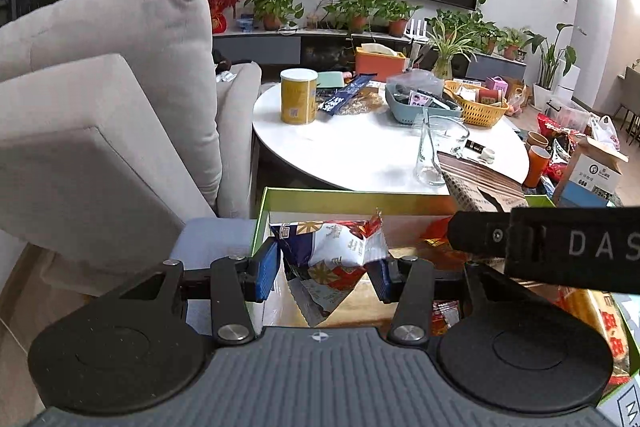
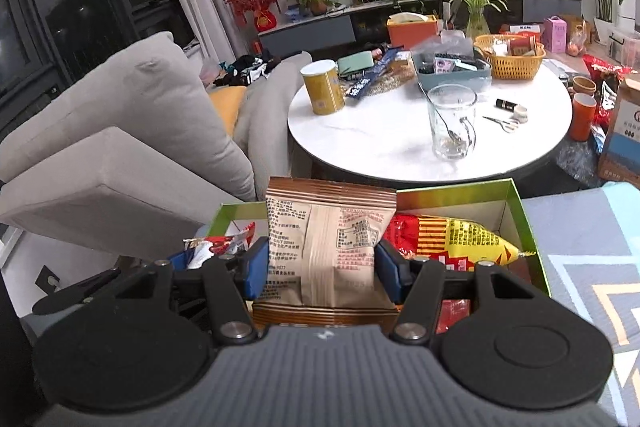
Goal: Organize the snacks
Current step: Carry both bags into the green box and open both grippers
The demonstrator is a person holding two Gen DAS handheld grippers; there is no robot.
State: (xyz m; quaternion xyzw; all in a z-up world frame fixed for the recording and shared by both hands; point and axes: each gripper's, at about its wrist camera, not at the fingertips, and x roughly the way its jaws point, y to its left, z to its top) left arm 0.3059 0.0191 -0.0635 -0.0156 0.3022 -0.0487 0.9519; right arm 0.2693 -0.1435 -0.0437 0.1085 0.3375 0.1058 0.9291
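A green box [image 1: 304, 195] with a gold inside holds several snack packets; it also shows in the right wrist view [image 2: 516, 211]. My left gripper [image 1: 326, 269] is shut on a white, blue and red snack packet [image 1: 332, 245] above the box's left part. My right gripper [image 2: 320, 265] is shut on a brown paper snack packet [image 2: 328, 247], held upright over the box. A yellow and red packet [image 2: 460, 237] lies in the box to the right. The right gripper's black body [image 1: 560, 245] crosses the left wrist view at right.
A grey sofa [image 1: 100, 107] stands at left. A round white table [image 2: 400, 135] behind the box carries a yellow can [image 2: 323, 87], a glass mug [image 2: 452, 123], a blue tray [image 2: 452, 71] and an orange basket [image 2: 510, 57]. A patterned rug or cushion [image 2: 592, 267] lies right.
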